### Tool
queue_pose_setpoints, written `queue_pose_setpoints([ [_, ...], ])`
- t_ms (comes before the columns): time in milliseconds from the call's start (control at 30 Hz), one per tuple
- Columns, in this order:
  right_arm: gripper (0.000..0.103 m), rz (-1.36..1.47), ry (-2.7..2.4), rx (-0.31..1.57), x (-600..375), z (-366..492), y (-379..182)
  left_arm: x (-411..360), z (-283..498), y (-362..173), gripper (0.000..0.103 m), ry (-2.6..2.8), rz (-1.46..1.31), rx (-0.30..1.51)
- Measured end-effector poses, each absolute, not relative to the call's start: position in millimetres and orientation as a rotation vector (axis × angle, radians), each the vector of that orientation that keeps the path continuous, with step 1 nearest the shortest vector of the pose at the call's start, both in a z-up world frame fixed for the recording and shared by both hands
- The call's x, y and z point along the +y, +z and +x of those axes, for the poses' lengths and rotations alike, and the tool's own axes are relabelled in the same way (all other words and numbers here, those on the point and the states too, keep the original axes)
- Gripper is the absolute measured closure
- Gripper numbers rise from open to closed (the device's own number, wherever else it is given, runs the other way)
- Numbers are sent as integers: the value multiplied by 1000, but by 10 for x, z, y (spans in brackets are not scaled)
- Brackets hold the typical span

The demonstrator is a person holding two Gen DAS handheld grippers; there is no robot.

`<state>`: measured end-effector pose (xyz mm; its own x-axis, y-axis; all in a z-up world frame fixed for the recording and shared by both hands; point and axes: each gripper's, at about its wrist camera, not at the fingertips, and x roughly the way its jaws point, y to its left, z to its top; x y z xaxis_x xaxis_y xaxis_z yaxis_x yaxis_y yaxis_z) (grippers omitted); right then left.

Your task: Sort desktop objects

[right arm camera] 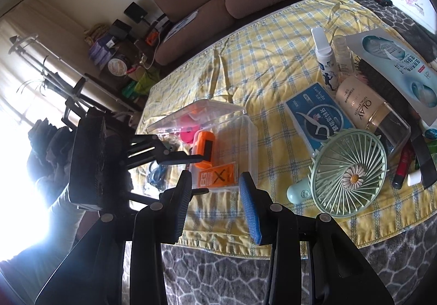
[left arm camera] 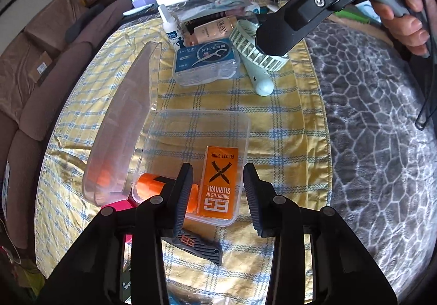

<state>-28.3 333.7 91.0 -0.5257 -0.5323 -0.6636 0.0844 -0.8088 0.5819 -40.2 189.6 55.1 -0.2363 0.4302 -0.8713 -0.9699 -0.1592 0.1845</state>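
Both pairs of fingers stand apart with nothing between them. The left gripper (left arm camera: 217, 195) hangs low over the near end of a clear plastic box (left arm camera: 247, 130), its two ribbed pads (left arm camera: 181, 195) straddling an orange pocket guide (left arm camera: 220, 182) that lies inside the box, long axis running away from the fingers. Just left of the guide, also inside, sits an orange cylinder (left arm camera: 148, 183). The box's hinged lid (left arm camera: 131, 119) stands open to the left. Below the left pads, outside the box on the yellow checked cloth (left arm camera: 286, 119), lies a dark ribbed sheath (left arm camera: 202, 249).

The right gripper (right arm camera: 215, 204) hovers at the cloth's near edge, apart from everything. From its fingers the open box lies just ahead, and a green handheld fan (right arm camera: 348, 174) rests to the right, handle pointing toward the box. Beyond the fan lies a blue floss-pick box (right arm camera: 319, 116), then an Olay bottle (right arm camera: 363, 111) and a white spray bottle (right arm camera: 325, 59) among other clutter.

I judge the fan, nearer the right hand, the likely next item; the left hand is nearer the box.
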Motion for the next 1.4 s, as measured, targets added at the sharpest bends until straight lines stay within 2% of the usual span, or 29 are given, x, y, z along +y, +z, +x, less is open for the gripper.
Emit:
queue_pose_setpoints([
  [200, 65, 1261, -2361, -692, 3324, -279, 922, 1671, -146, 724, 67, 1673, -833, 886],
  [267, 65, 1259, -2363, -676, 3290, -274, 932, 1491, -49, 810, 63, 1722, -856, 801],
  [333, 61, 1264, -2363, -640, 3221, -265, 939, 1261, 5, 882, 44, 1809, -905, 682],
  [367, 59, 1262, -2363, -614, 3175, -261, 944, 1111, 30, 916, 41, 1856, -926, 606],
  [433, 52, 1253, -2373, -559, 3069, -241, 956, 829, 38, 935, 27, 1975, -991, 469],
  [500, 47, 1236, -2370, -514, 2959, -222, 961, 539, 10, 931, 22, 2092, -1062, 315],
  [600, 38, 1184, -2356, -489, 2791, -165, 981, 124, 21, 957, 0, 2230, -1082, 65],
  [633, 32, 1176, -2351, -485, 2731, -146, 982, 13, 35, 975, 0, 2265, -1076, 14],
  [767, 33, 1150, -2355, -432, 2381, -51, 966, -332, -28, 1022, 0, 2406, -1089, -147],
  [833, 43, 1157, -2365, -361, 2145, -13, 941, -445, -88, 1037, 0, 2443, -1080, -192],
  [900, 45, 1178, -2391, -316, 1930, -10, 873, -533, -180, 1050, 0, 2481, -1088, -217],
  [967, 50, 1211, -2393, -320, 1746, -58, 760, -598, -309, 1063, 0, 2494, -1109, -254],
  [1033, 60, 1236, -2424, -324, 1591, -124, 636, -651, -412, 1076, 0, 2497, -1110, -288],
  [1133, 63, 1279, -2505, -290, 1416, -217, 459, -744, -495, 1093, 0, 2506, -1118, -322],
  [1233, 64, 1315, -2579, -357, 1358, -310, 311, -916, -511, 1086, 0, 2497, -1135, -418],
  [1400, 64, 1308, -2735, -362, 1283, -406, 170, -1092, -487, 1027, 0, 2476, -1184, -509],
])
